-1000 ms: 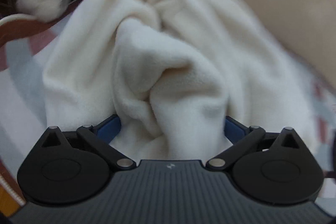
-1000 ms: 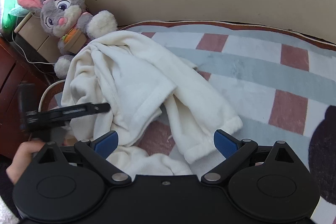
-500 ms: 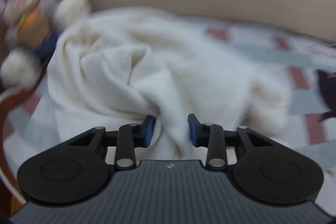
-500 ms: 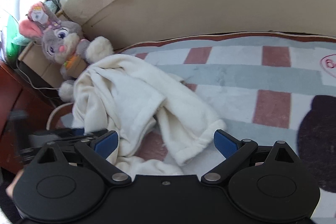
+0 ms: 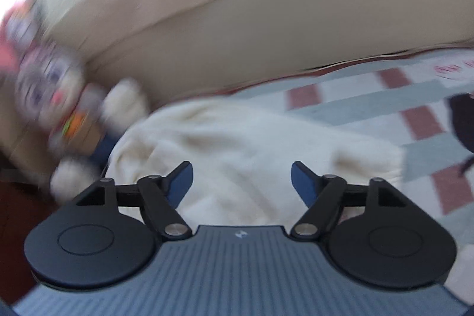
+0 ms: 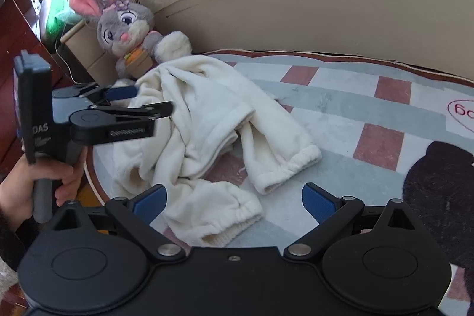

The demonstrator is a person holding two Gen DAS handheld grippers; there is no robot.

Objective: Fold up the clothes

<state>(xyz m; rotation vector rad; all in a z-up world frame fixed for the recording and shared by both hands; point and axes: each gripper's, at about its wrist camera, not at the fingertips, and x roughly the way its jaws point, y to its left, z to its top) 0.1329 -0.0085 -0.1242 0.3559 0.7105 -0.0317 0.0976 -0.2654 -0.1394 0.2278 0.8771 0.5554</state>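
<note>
The left gripper has its jaws opening with nothing pinched between them; the cream trousers lie beyond its blue pads. The right gripper has its jaws wide apart, empty, above 1 cuff. The trousers lie crumpled on the checked rug, their upper end touching a plush rabbit. A hand grips the left tool's handle beside the rug's edge.
</note>
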